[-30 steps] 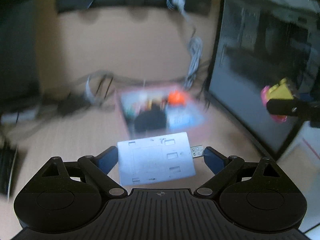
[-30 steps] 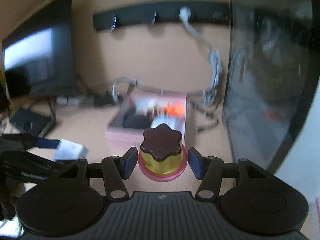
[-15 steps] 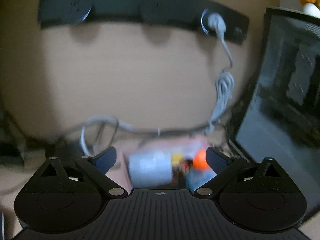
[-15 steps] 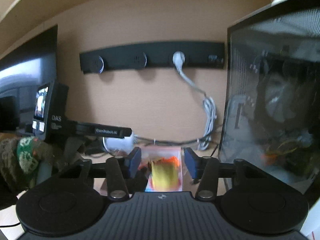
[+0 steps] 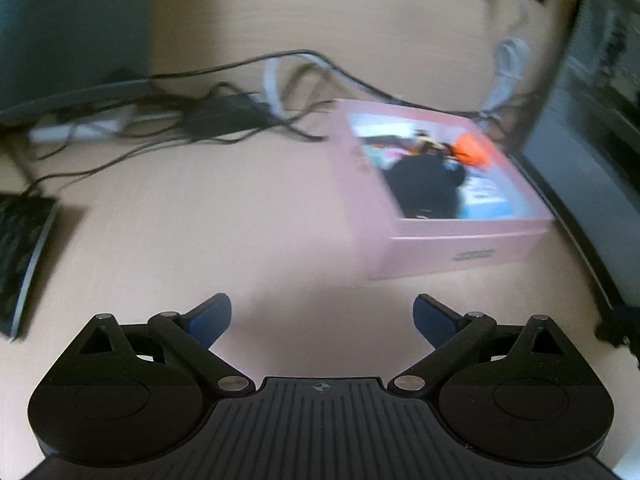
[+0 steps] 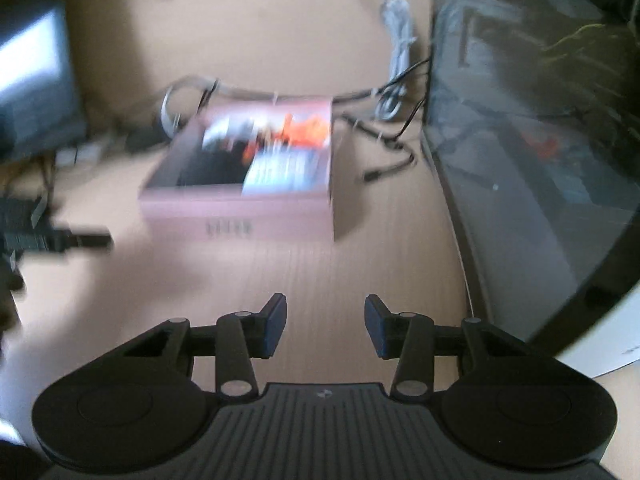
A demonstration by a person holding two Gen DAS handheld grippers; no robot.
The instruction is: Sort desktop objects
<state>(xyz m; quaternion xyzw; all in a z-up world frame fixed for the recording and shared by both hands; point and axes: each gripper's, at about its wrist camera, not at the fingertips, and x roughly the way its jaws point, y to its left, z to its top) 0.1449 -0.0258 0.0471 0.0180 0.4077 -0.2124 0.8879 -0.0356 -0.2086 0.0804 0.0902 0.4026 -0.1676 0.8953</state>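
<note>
Both claws hang empty near the pink box (image 5: 460, 240): left claw (image 5: 322, 320) gaping, right claw (image 6: 326, 330) part-open, box ahead.

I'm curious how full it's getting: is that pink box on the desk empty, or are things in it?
Not empty. The open pink box holds a dark item, something orange and other pieces, too blurred to name.
</note>
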